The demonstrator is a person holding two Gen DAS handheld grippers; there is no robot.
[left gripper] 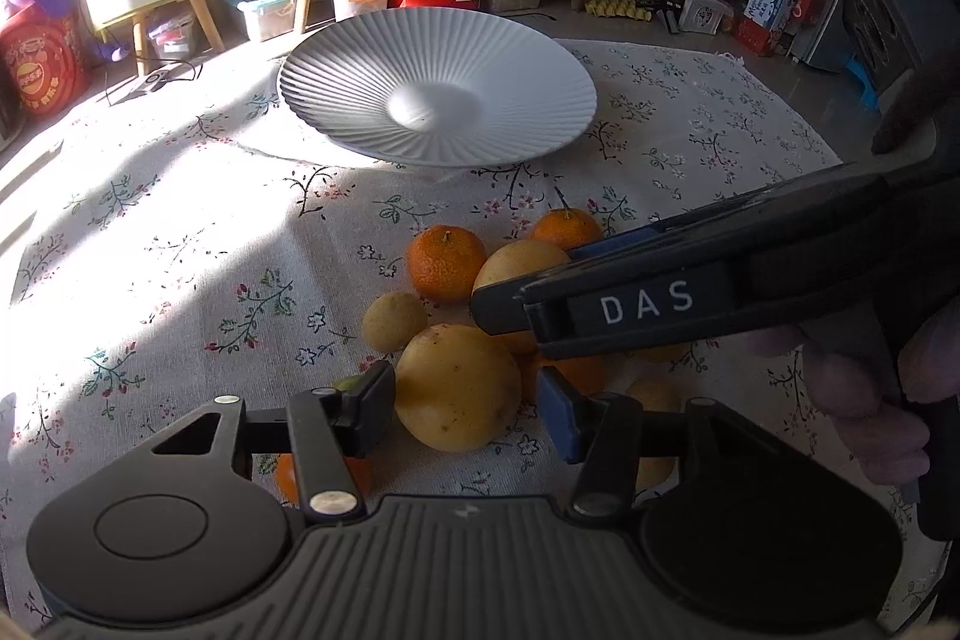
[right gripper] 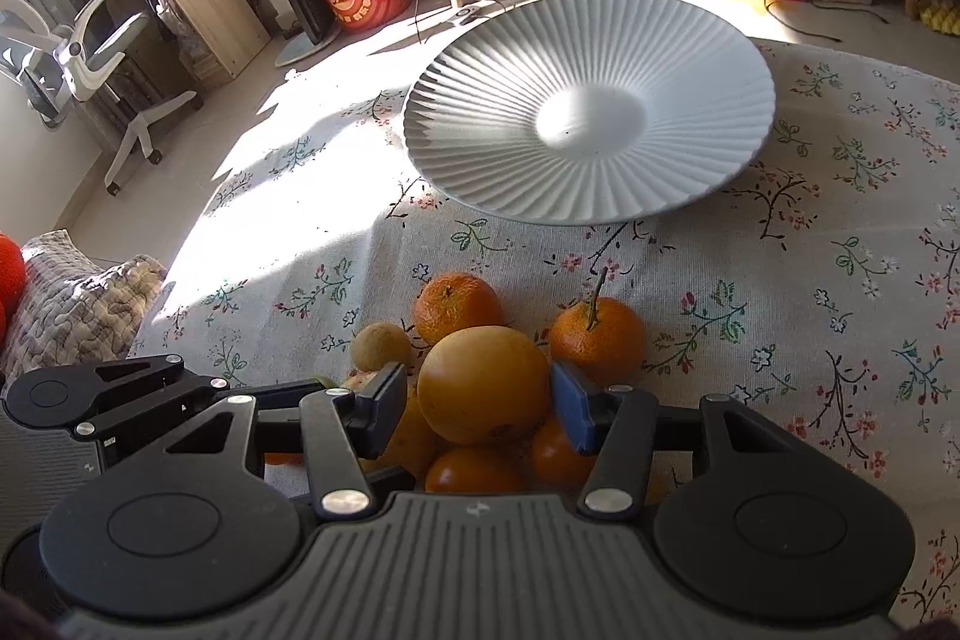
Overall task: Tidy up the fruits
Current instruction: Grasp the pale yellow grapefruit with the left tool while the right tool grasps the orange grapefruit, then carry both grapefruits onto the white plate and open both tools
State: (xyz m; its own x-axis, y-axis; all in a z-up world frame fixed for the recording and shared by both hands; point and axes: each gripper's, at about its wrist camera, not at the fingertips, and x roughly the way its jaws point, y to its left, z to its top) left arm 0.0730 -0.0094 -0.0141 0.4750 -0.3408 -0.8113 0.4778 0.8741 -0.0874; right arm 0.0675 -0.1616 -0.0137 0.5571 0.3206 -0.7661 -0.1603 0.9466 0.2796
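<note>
1. The white ribbed plate [left gripper: 438, 94] is sitting bare on the floral tablecloth [left gripper: 180, 244]; all places below are taken from it.
2. The fruit pile is lying on the cloth on the near side of the plate, apart from its rim.
3. Nearest the plate, two mandarins are showing: one stemless [right gripper: 457, 305], one with a stem [right gripper: 597, 337] to its right.
4. A small tan round fruit [right gripper: 381, 346] is resting on the pile's left edge, just beside the stemless mandarin.
5. The right gripper [right gripper: 480, 403] is bracketing a large yellow-orange fruit [right gripper: 483, 383] atop the pile; its jaws are standing narrow, pads at or against the fruit's sides. Firm contact: cannot tell.
6. The left gripper [left gripper: 465, 400] is straddling a large yellow fruit [left gripper: 457, 385] on the pile's near side; jaws are parted, the blue pad standing off the skin, the left pad close beside it.
7. More orange fruits are lying under both tools, partly hidden.
8. In the left wrist view, the right tool's black body, marked "DAS" [left gripper: 647, 303], is crossing over the pile from the right.
</note>
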